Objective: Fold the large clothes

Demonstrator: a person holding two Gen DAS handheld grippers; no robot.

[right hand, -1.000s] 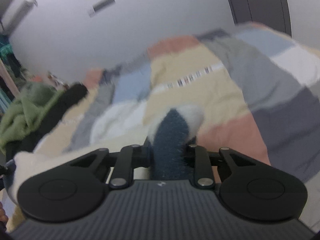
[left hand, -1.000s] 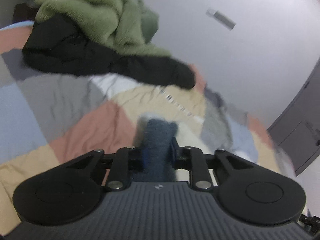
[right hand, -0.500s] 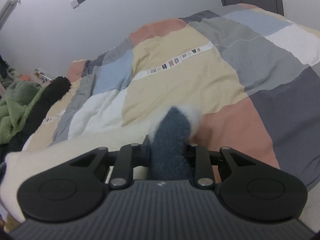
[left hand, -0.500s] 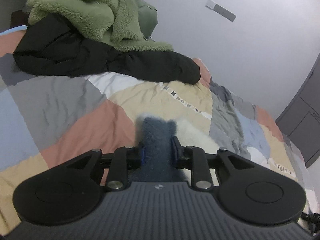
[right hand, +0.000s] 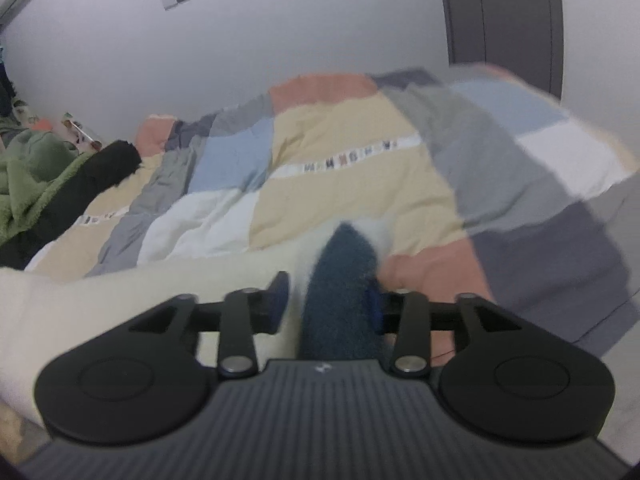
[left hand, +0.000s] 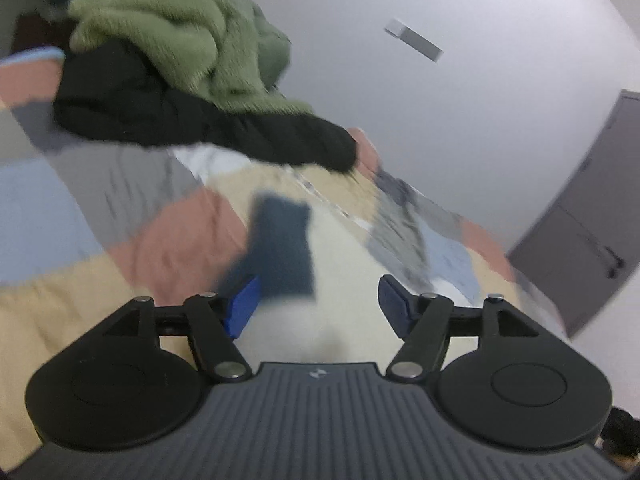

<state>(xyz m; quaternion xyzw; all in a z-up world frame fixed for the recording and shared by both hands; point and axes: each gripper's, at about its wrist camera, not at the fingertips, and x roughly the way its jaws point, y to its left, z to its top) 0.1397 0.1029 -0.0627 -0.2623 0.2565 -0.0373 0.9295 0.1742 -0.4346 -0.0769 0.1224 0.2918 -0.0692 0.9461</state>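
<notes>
Both claws, left claw (left hand: 318,306) and right claw (right hand: 326,304), have just been opening, releasing the soft, limp cream garment (right hand: 132,300) (regrasp at its navy cuffs (right hand: 340,280)).

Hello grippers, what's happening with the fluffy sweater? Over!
Left gripper and right gripper just opened, both letting go. Cream sweater with blue cuffs down on bed. Nothing in the way.

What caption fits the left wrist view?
Left gripper opening, its fingers clear of a cream garment's navy cuff on the patchwork quilt.
</notes>
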